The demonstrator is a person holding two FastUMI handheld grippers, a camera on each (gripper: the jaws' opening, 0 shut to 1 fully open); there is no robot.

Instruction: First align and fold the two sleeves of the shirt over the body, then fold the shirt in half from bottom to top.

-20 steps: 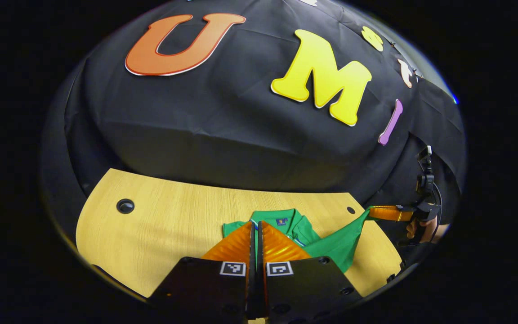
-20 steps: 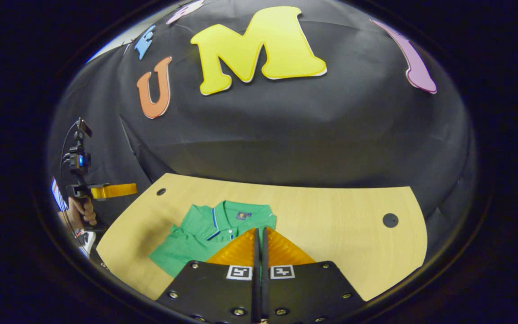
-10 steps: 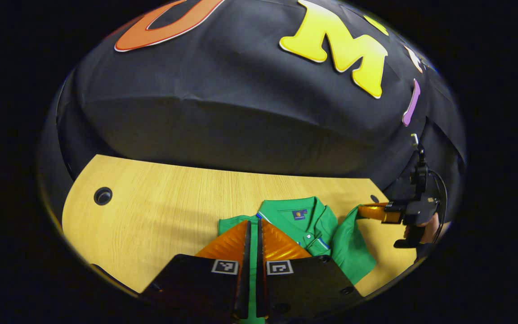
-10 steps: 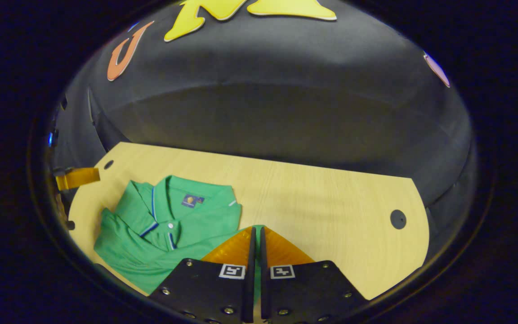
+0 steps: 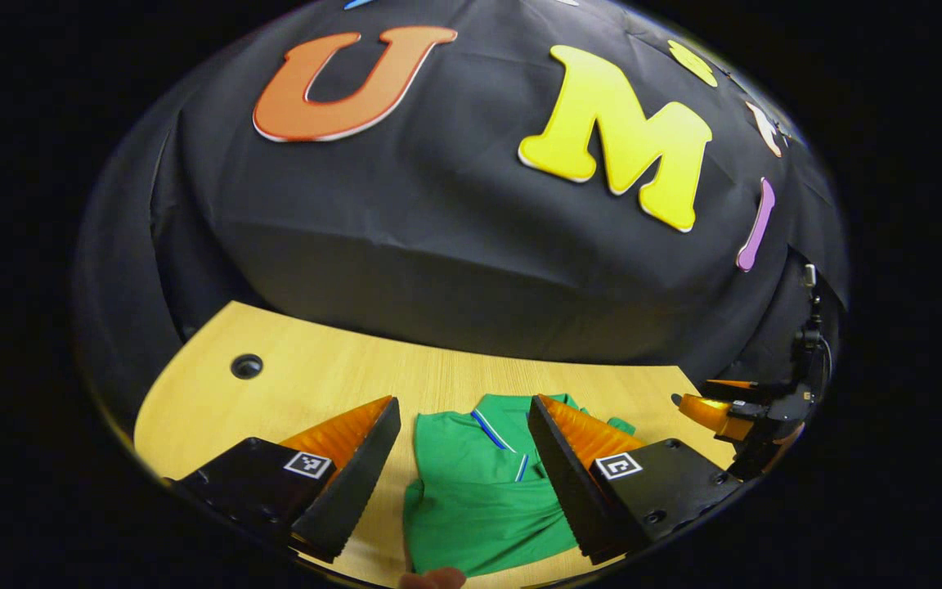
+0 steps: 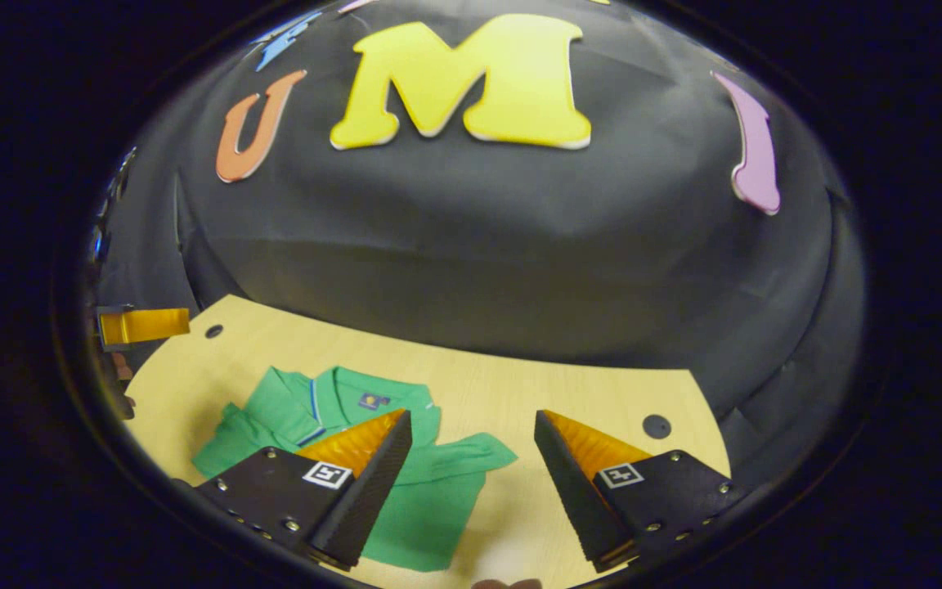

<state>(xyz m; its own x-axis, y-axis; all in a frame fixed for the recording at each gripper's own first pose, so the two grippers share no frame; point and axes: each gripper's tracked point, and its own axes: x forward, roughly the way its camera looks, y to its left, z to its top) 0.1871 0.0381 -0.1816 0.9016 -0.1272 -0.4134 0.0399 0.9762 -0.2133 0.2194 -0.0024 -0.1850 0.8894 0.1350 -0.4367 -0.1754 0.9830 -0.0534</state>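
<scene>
The green polo shirt (image 5: 479,499) lies on the wooden table (image 5: 332,384), collar toward the booth wall, with cloth folded in over its body. My left gripper (image 5: 463,405) hovers above it, open, its fingers on either side of the collar and holding nothing. In the right gripper view the shirt (image 6: 332,405) lies low at the left, one green flap (image 6: 463,458) reaching right. My right gripper (image 6: 473,415) is open over the shirt's right edge, nothing between its fingers. Each gripper also shows in the other's view: the right gripper (image 5: 716,411) at far right, the left gripper (image 6: 144,325) at far left.
The table (image 6: 569,393) has round cable holes, one (image 5: 247,366) at the left and another (image 6: 656,425) at the right. The black booth wall rises just behind the far edge. A person's fingertip (image 5: 434,579) shows at the bottom edge.
Both grippers were shut on green cloth half a second ago. Both have now opened and let it go, and the cloth lies on the shirt. Both have lifted and tilted upward.
</scene>
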